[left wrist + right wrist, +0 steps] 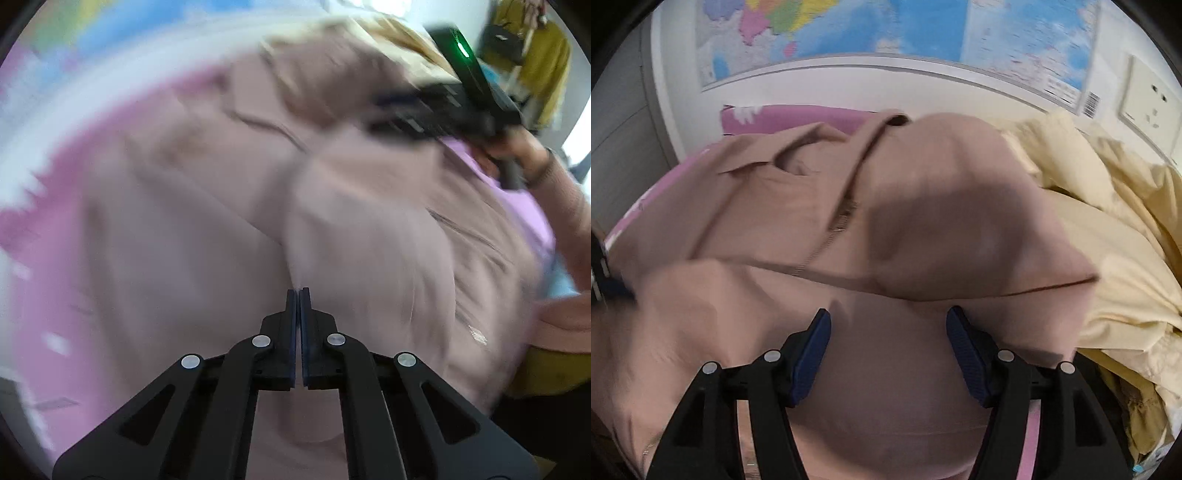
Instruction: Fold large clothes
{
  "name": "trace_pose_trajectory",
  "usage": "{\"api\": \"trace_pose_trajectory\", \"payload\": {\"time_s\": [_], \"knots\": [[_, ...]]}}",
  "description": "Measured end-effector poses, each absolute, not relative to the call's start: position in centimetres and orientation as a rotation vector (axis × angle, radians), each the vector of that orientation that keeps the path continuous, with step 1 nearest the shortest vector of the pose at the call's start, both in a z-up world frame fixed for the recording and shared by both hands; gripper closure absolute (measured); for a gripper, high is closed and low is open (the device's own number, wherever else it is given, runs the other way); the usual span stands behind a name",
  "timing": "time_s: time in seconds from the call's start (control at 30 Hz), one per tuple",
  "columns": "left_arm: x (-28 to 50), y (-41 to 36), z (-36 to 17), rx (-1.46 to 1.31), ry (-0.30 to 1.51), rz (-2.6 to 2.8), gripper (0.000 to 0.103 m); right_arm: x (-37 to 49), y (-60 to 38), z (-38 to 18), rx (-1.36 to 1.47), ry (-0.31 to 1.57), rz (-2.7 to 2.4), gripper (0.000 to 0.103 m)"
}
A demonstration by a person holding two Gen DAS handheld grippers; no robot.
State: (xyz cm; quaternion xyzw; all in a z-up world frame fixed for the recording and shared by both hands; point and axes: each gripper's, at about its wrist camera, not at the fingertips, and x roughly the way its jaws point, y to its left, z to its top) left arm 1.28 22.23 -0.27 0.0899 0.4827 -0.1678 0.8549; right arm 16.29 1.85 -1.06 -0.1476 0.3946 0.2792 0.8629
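Dusty-pink zip jacket (pixel 798 206) lies on the pink bedsheet (pixel 798 116); your left gripper (pixel 299 295) has its jaws together, holding nothing, your right gripper (pixel 888 325) is spread above it.

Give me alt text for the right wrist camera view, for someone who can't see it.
The open right gripper hangs over a tan jacket spread on a pink sheet, nothing between its blue pads. A pale yellow garment lies crumpled to the right, and a map covers the wall behind.
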Motion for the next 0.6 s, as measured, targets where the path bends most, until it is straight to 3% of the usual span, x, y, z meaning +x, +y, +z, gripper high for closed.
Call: {"api": "trace_pose_trajectory", "payload": {"time_s": [0.27, 0.3, 0.33, 0.4, 0.47, 0.53, 0.6], "knots": [[7.3, 24.9, 2.3, 0.25, 0.925, -0.135, 0.095, 19.1, -0.9, -2.9, -0.247, 0.897, 0.477, 0.056], [8.1, 25.3, 2.0, 0.256, 0.929, -0.133, 0.086, 19.4, -1.2, -3.2, -0.236, 0.907, 0.471, 0.057], [8.7, 25.3, 1.8, 0.253, 0.935, -0.128, 0.068, 19.5, -1.5, -3.4, -0.212, 0.921, 0.471, 0.057], [9.4, 26.1, 1.5, 0.223, 0.948, -0.105, 0.054, 19.2, -1.8, -3.0, -0.186, 0.924, 0.478, 0.052], [8.8, 27.0, 1.3, 0.148, 0.968, -0.182, 0.052, 18.0, -1.7, -2.0, -0.179, 0.895, 0.512, 0.041], [7.6, 27.4, 1.6, 0.133, 0.949, -0.218, 0.035, 16.6, -1.2, -0.9, -0.174, 0.861, 0.573, 0.038], [6.2, 27.7, 1.7, 0.154, 0.933, -0.251, 0.031, 15.1, -0.3, 0.2, -0.195, 0.828, 0.642, 0.033]]}}
